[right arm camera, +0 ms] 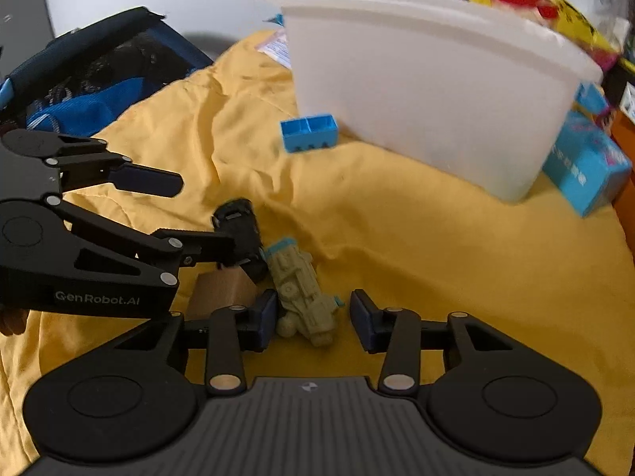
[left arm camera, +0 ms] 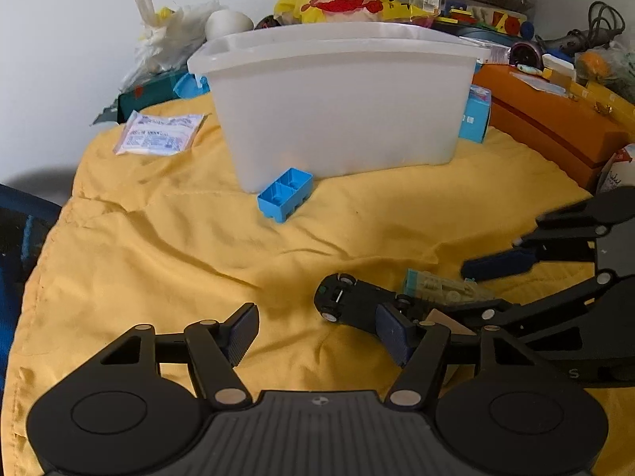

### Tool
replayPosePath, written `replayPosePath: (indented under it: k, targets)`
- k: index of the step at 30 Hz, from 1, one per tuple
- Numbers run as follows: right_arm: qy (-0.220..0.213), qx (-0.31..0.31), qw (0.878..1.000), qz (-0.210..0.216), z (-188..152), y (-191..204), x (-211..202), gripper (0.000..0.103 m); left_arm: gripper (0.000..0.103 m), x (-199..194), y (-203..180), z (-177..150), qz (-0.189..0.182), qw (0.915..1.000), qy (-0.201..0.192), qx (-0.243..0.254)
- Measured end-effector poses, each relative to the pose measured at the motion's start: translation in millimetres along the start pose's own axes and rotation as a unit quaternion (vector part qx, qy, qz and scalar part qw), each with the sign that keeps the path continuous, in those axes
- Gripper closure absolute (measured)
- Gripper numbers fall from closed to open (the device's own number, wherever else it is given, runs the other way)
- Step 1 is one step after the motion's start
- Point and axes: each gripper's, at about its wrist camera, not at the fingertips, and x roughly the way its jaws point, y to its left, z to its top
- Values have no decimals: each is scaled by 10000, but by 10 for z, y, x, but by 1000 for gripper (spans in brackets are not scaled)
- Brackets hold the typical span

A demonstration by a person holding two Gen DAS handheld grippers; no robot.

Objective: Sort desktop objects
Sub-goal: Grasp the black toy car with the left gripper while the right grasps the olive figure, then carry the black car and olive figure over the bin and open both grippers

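Left wrist view: a yellow cloth (left arm camera: 166, 246) covers the table. At its far middle stands a translucent white plastic bin (left arm camera: 341, 107); its contents cannot be made out through the cloudy wall. A blue toy brick (left arm camera: 285, 194) lies hollow side up, touching the bin's near left corner. A flat printed packet (left arm camera: 158, 135) lies left of the bin, and a blue carton (left arm camera: 474, 119) leans at its right side. Behind and to the right, clutter crowds the table's edge, including an orange case (left arm camera: 555, 119). The left gripper (left arm camera: 317, 335) has its fingers wide apart over bare cloth; its right finger sits beside an overturned black toy car (left arm camera: 353, 301), and nothing is between them. Open cloth lies between the gripper and the bin.

Right wrist view: the right gripper (right arm camera: 313, 321) has its fingers partly open around the rear of a pale green toy vehicle (right arm camera: 303, 297) lying on the cloth. The left finger is close against it; the right finger stands clear, so it is not clamped. A wooden block (right arm camera: 222, 291) lies just left, by the black car. The left gripper reaches in from the left edge. The bin stands far right, with free cloth before it.
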Motion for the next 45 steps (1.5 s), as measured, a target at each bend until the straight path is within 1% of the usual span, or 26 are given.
replayPosePath:
  k: [2, 4, 5, 7, 10, 12, 17, 19, 20, 22, 24, 30, 33, 37, 40, 45]
  targets:
    - [-46, -351, 9994, -38, 19, 62, 10, 58, 34, -2, 7, -11, 14, 10000, 16, 12]
    - [-40, -574, 9983, 42, 30, 96, 24, 64, 34, -8, 3, -6, 8, 10000, 31, -1]
    - [-17, -599, 9981, 120, 32, 89, 29, 64, 34, -11, -4, 0, -4, 10000, 24, -17]
    - [-47, -465, 9988, 148, 39, 31, -10, 65, 34, -13, -44, 16, -95, 9999, 8, -65]
    - [-237, -92, 9997, -39, 3, -146, -168, 65, 34, 10, -152, 35, -214, 9997, 13, -97]
    - [-287, 188, 9993, -161, -52, -290, -282, 65, 33, 56, -211, 35, -293, 9994, 74, -185]
    - [-206, 695, 9965, -405, -255, -546, -486, 65, 31, 200, -272, 45, -125, 9988, 97, -458]
    - [-195, 811, 9955, -451, -304, -589, -529, 64, 41, 248, -248, 72, -19, 9988, 156, -458]
    - [-191, 857, 9951, -465, -327, -601, -540, 64, 42, 253, -242, 83, 18, 9991, 160, -405]
    - [-185, 938, 9942, -482, -367, -614, -560, 64, 42, 224, -240, 92, 94, 9994, 117, -302]
    - [-199, 979, 9938, -483, -395, -614, -580, 64, 42, 166, -223, 99, 78, 9996, 55, -270]
    - [-311, 1072, 9927, -462, -381, -601, -619, 64, 42, -61, -161, 239, 80, 9992, -189, -354]
    - [-443, 1076, 9922, -441, -301, -590, -675, 64, 42, -192, -130, 372, 86, 9987, -401, -311]
    - [-720, 1140, 9900, -410, -91, -596, -776, 64, 42, -356, -35, 606, 56, 9968, -725, -335]
    - [-1019, 1194, 9868, -401, 158, -622, -874, 64, 42, -445, 76, 857, 79, 9947, -927, -443]
    - [-1457, 1165, 9813, -469, 735, -763, -1010, 64, 42, -494, 253, 1380, 150, 9917, -1192, -454]
